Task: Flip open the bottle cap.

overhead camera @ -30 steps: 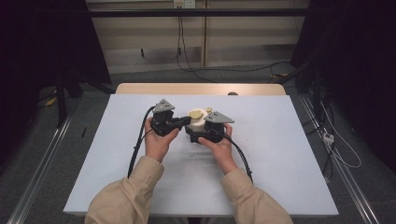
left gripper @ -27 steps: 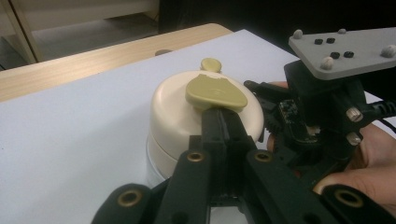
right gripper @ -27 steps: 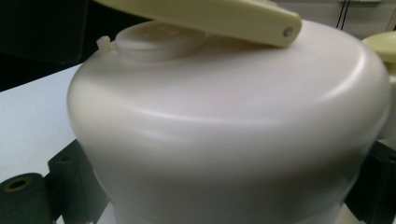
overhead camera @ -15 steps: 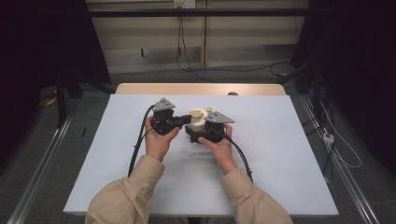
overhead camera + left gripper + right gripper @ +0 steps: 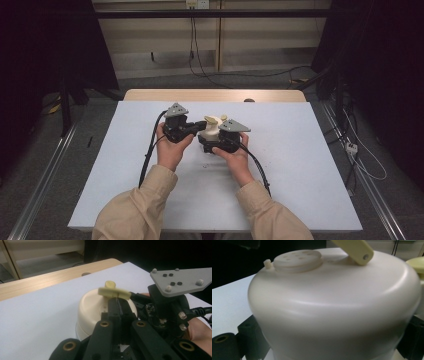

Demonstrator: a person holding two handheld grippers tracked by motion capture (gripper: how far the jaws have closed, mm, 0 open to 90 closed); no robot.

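Cream plastic spinner [image 5: 209, 131] sits mid-table [image 5: 300, 165], our right gripper [image 5: 216, 145] clamping its body to brace it while our left gripper [image 5: 117, 305] pinches the yellow crank handle [image 5: 113, 292] to turn it.

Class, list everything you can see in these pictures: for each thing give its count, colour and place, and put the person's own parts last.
Pot: one, cream, domed, mid-table between the grippers.
Handle: one, pale yellow, on top of the pot.
Table: one, white top with a wooden far edge.
Cables: several, dark, on the floor and wall behind.
Left gripper: one, black, jaws shut at the handle.
Right gripper: one, black with a grey plate, jaws either side of the pot.
Hands: two, each on a gripper.
Sleeves: two, tan, near edge.
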